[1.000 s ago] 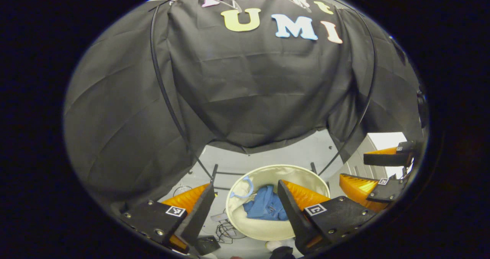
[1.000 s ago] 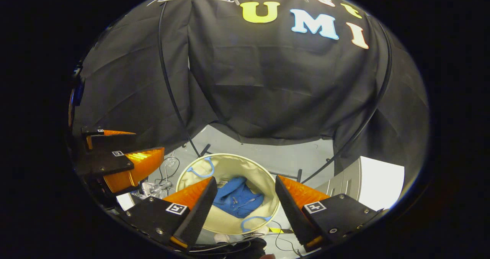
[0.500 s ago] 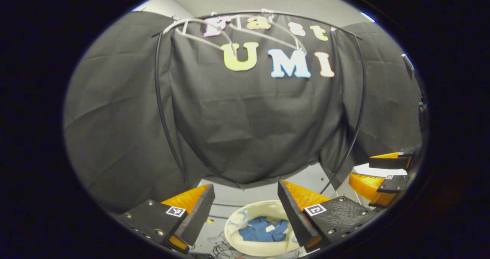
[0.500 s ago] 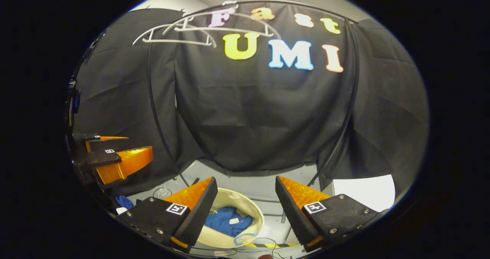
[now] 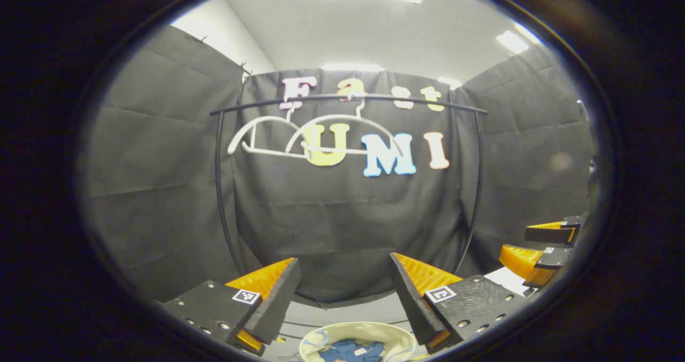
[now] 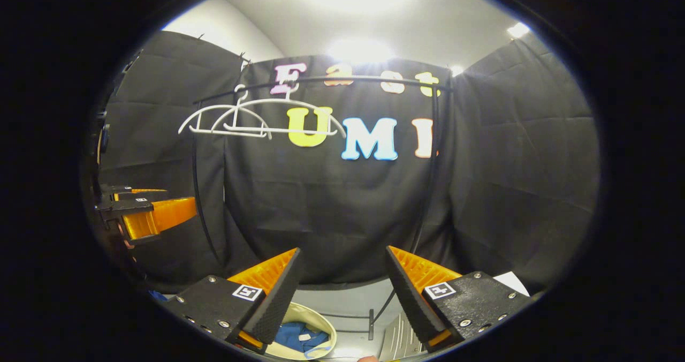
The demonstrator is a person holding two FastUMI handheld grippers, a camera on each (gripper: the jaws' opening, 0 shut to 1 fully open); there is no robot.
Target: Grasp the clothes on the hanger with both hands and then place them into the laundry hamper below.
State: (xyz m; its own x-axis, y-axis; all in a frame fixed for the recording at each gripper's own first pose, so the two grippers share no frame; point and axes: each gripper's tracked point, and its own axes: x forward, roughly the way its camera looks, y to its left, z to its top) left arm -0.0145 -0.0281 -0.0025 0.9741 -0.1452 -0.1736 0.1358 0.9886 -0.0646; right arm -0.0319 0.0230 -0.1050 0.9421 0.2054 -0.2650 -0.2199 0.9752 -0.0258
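Left gripper view looks out level at the booth, with the left gripper (image 5: pixel 342 292) at the bottom of the frame, its two orange-and-black fingers spread wide and nothing between them. Just below and between the fingertips sits the round cream fabric laundry hamper (image 5: pixel 398 339), and inside it lies the crumpled blue garment (image 5: pixel 350 349). High above the claw, a thin black arched clothes rail (image 5: pixel 348 98) spans the back wall, and two bare white plastic hangers (image 5: pixel 278 140) hang from it, up and to the left of the fingers. Off to the right of this claw, at about the same height, the right gripper (image 5: pixel 540 244) shows at the frame's edge.

Right gripper view has the right gripper (image 6: pixel 342 289) at the bottom, its fingers also set wide apart and holding nothing. The hamper (image 6: pixel 326 332) lies below its left finger, partly hidden by it, with the blue garment (image 6: pixel 297 336) inside. The hangers (image 6: pixel 241 118) hang on the rail (image 6: pixel 342 79) up and to the left, and the left gripper (image 6: pixel 152 217) shows at the far left edge.
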